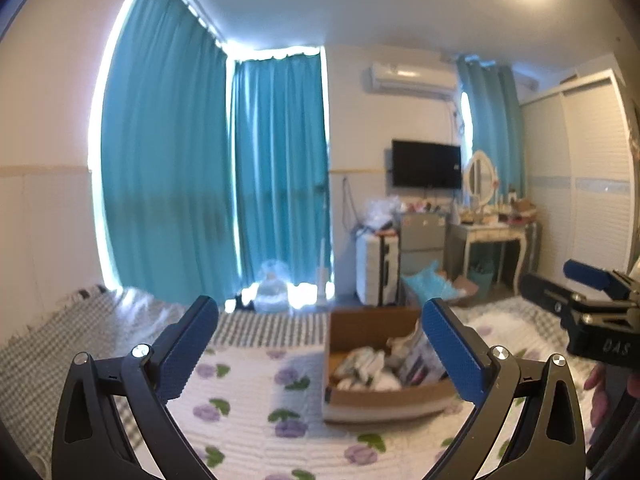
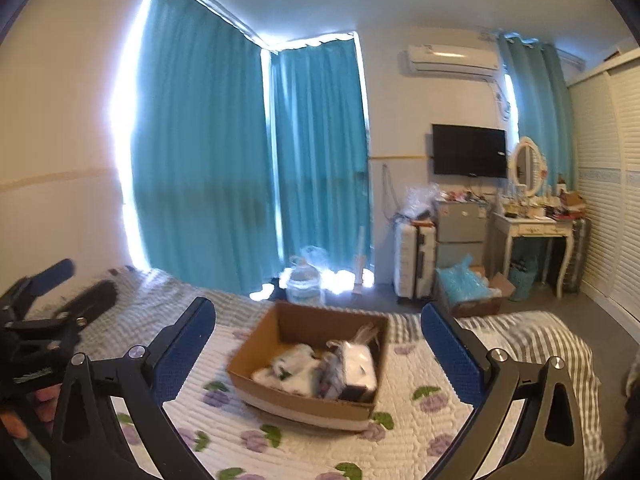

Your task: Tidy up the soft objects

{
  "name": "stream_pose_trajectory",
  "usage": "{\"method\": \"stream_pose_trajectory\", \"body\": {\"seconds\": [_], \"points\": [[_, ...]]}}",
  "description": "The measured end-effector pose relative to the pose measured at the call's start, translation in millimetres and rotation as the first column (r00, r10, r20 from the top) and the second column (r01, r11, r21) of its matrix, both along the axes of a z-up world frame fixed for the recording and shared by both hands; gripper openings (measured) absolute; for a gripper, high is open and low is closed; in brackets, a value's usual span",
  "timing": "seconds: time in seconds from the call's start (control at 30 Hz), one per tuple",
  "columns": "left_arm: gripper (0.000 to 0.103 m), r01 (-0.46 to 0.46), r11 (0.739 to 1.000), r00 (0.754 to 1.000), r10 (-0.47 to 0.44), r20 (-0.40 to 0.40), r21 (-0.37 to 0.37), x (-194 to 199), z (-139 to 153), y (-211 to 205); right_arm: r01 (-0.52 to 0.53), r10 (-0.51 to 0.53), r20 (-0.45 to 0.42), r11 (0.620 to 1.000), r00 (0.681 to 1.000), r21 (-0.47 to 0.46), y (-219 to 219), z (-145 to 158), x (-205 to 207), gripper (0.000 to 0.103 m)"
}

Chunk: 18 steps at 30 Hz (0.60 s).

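Tongs hang spread and empty above the bed (image 2: pixel 420 448): left tongs (image 1: pixel 320 344), right tongs (image 2: pixel 318 344). We judge the cardboard box (image 2: pixel 304 402) nearly packed; next we reach for another soft item.

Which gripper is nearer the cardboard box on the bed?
Hard to separate, perhaps the right. The right gripper frames the cardboard box centrally; the left gripper sits off its left side. Both hover open.
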<state>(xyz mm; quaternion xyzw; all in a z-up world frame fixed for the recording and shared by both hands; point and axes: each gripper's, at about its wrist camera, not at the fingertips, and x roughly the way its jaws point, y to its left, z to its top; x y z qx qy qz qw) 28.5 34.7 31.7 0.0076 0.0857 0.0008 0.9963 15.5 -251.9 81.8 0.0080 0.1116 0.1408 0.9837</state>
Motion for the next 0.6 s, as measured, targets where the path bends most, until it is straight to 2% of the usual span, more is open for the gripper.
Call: {"method": "stream_pose_trajectory", "body": {"seconds": [0.13, 0.27, 0.4, 0.6], "points": [[0.103, -0.011, 0.999, 0.998, 0.014, -0.066, 0.039, 10.8, -30.5, -1.8, 0.025, -0.025, -0.038, 1.000, 0.999, -0.004, 1.6, -36.6, 16.2, 0.103], [0.103, -0.008, 1.000, 0.993, 0.010, -0.117, 0.024, 16.0, -40.6, 1.8, 0.048, -0.049, -0.058, 0.999, 0.997, -0.020, 4.1, -54.3, 26.1, 0.103], [0.103, -0.010, 1.000, 0.992, 0.012, -0.124, 0.017, 13.4, -41.1, 3.7, 0.050, -0.052, -0.086, 0.998, 0.995, -0.022, -0.6, -60.8, 36.8, 0.103], [0.103, -0.010, 1.000, 0.991, 0.011, -0.131, 0.005, 12.4, -42.1, 4.7, 0.053, -0.058, -0.083, 0.997, 0.995, -0.058, 5.0, -62.1, 32.4, 0.103]]}}
